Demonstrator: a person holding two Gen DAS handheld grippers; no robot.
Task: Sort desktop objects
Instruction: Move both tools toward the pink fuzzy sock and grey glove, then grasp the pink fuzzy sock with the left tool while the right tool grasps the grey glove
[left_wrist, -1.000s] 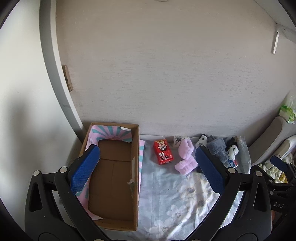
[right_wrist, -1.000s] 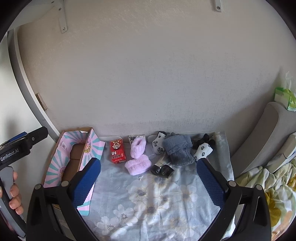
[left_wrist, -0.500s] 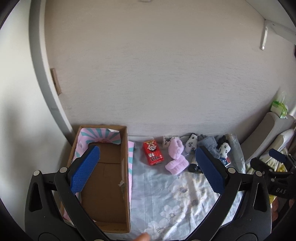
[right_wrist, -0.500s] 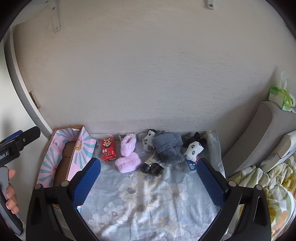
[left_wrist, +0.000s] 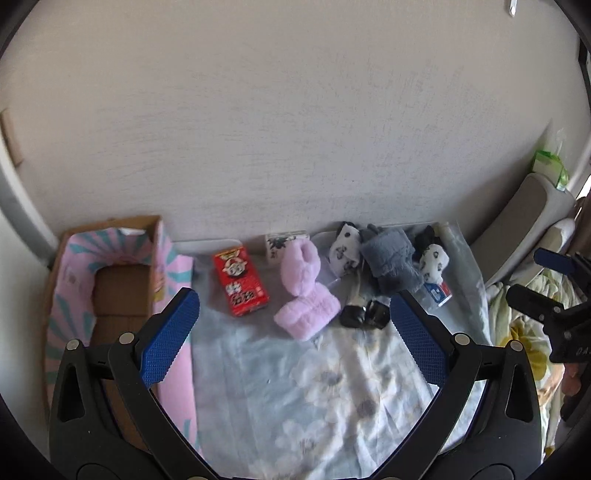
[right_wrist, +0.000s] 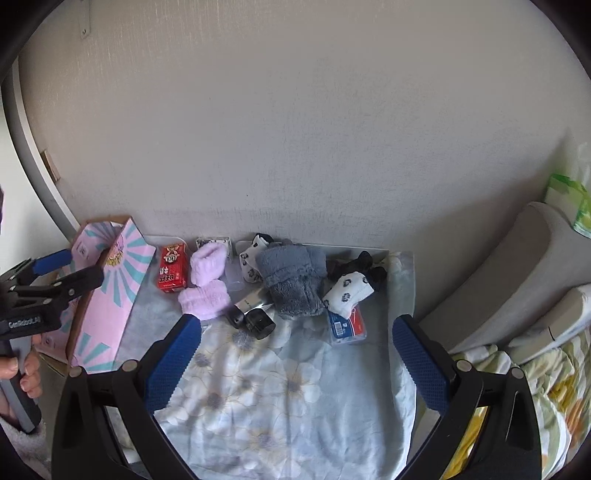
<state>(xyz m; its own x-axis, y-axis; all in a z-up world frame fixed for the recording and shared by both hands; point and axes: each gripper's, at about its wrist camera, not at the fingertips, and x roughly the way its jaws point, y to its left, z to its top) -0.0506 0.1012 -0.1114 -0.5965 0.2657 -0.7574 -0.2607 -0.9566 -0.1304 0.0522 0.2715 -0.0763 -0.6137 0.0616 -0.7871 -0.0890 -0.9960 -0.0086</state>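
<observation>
On the flowered cloth near the wall lie a red carton, a pink fluffy sock pair, a grey fluffy sock, two white paw-print socks and a small black object. The same items show in the right wrist view: carton, pink socks, grey sock, and a blue-labelled packet. My left gripper is open and empty, short of the objects. My right gripper is open and empty, also short of them.
An open cardboard box with pink striped flaps stands at the table's left end, also seen in the right wrist view. A grey cushion and flowered bedding lie to the right. The wall runs behind the table.
Both grippers have swung to the right and come closer to the table, so the objects look larger. The left view now centres on the socks instead of the box.
</observation>
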